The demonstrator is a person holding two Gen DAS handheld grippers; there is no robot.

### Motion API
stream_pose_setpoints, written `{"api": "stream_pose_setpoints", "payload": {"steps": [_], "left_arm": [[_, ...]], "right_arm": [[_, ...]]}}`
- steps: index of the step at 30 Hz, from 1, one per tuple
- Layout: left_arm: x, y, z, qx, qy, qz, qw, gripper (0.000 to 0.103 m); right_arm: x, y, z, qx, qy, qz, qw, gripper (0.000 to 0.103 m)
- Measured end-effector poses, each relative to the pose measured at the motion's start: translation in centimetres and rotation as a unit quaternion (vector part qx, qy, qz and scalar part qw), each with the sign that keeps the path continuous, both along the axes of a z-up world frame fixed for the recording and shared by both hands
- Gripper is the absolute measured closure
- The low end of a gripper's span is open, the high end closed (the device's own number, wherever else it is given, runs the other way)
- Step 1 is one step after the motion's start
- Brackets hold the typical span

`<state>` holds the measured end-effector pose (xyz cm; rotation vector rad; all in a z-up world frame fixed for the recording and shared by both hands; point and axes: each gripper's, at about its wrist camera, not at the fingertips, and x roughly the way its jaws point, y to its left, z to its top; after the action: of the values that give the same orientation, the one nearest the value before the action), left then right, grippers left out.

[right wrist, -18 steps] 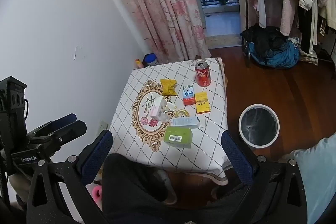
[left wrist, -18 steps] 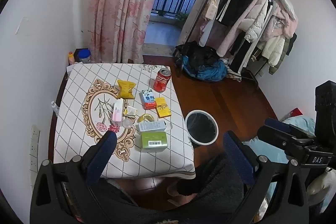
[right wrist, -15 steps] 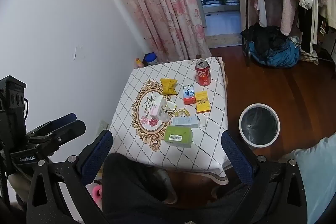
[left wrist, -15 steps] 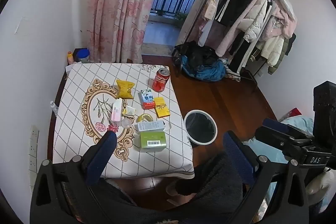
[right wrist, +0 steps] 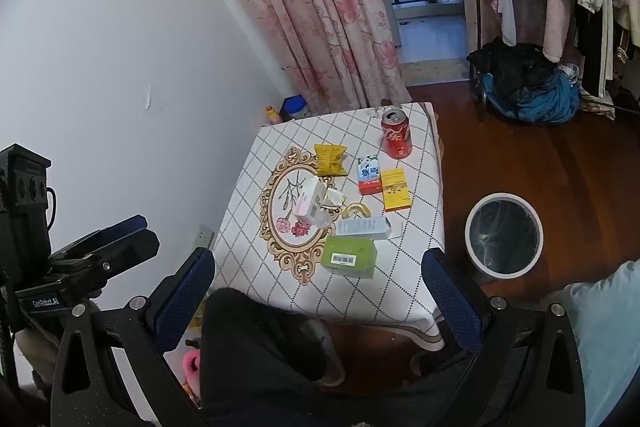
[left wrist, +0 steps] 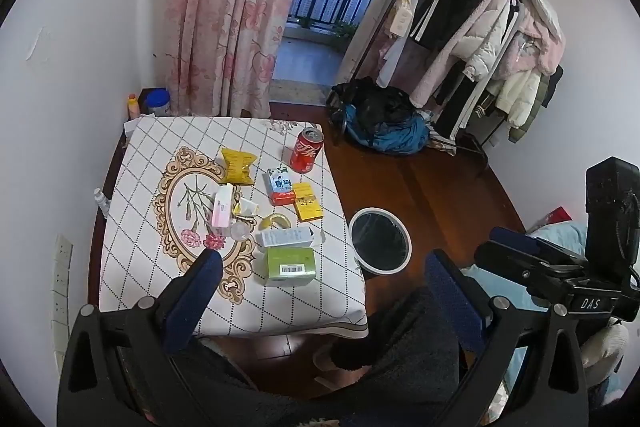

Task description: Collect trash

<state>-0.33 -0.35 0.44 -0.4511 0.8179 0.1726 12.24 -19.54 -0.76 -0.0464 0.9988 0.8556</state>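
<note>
left gripper [left wrist: 320, 291]: wide open, holding nothing
right gripper [right wrist: 320, 291]: wide open, holding nothing
red can [left wrist: 306, 150]: upright on table [left wrist: 140, 267]
bin [left wrist: 380, 241]: on floor beside table

Black tongs [left wrist: 320, 291], blue pads [left wrist: 192, 303]

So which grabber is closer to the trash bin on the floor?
Right, I'd judge. The bin sits just past the right gripper, off its right finger; the left gripper is further left, over the table.
</note>
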Motion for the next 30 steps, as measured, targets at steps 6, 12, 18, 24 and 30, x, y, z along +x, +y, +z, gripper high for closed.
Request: {"api": "stream_pose_setpoints", "payload": {"steps": [6, 12, 18, 24, 30], "left_arm": [[-0.1, 0.27, -0.06, 0.0, 0.0, 0.0, 1.0, 0.0], [-0.06, 0.28, -0.02, 0.001, 0.0, -0.001, 1.0, 0.0], [-0.15, 0.31, -0.07, 0.001, 0.0, 0.0, 1.0, 0.0], [-0.2, 0.55, -0.09, 0.0, 0.001, -0.002, 1.0, 0.0], [-0.28, 0.71, -0.02, 0.002, 0.002, -0.003, 1.0, 0.0]], "right_arm": [[0.15, 0.12, -0.06, 0.0, 0.001, 0.0, 1.0, 0.0], [0.16, 0.27, -0.07, 0.0, 0.0, 0.002, 1.0, 0.0], [0.2, 0.43, -0.13, 0.001, -0.002, 0.006, 1.0, 0.0], [0.24, 0.49, 0.03, 0.001, -0.003, 0.006, 1.0, 0.0], [0.27, 0.49, -0.01, 0.001, -0.002, 0.008, 1.0, 0.0]]}}
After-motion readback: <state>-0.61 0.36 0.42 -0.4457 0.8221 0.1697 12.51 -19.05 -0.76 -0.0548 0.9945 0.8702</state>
